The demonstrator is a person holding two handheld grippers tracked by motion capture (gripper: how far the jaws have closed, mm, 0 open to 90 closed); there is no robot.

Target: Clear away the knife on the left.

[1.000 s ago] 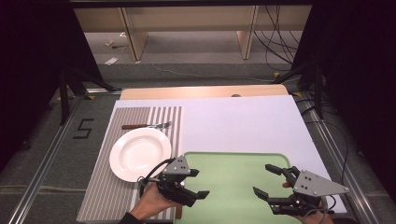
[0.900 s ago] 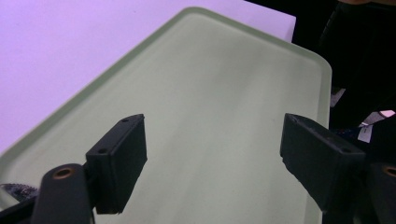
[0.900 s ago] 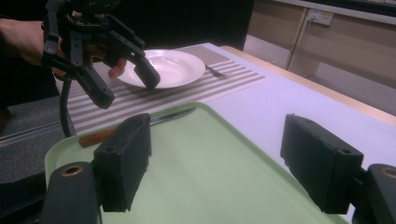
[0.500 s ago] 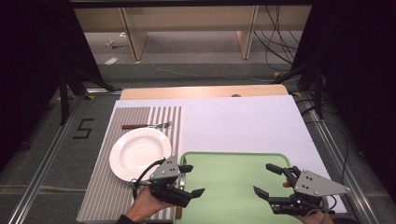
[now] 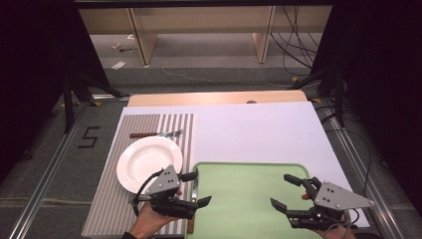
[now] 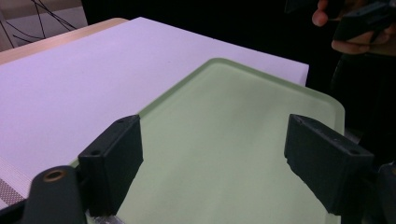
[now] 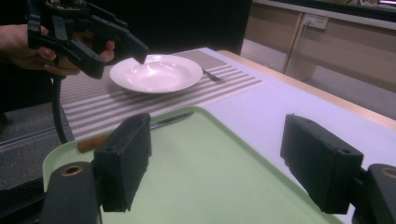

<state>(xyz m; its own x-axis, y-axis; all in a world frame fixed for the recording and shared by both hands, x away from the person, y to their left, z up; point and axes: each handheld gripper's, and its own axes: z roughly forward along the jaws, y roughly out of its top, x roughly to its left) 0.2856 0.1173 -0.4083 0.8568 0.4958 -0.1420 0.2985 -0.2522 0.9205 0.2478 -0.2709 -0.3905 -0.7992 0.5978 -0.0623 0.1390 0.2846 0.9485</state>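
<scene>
The left gripper [image 5: 195, 189] hangs over the tray's [image 5: 249, 172] left edge, its jaws spread wide with nothing between them, having just been opening; the knife [image 5: 195, 181] lies directly beneath it, along the tray's left rim on the striped mat [image 5: 149, 124]. The plate [image 5: 147, 159] sits just beyond and to its left, and the fork [image 5: 157, 134] lies farther off behind the plate. The right gripper [image 5: 288, 193], jaws also wide and empty, hovers over the tray's right part on the white surface [image 5: 259, 129].
</scene>
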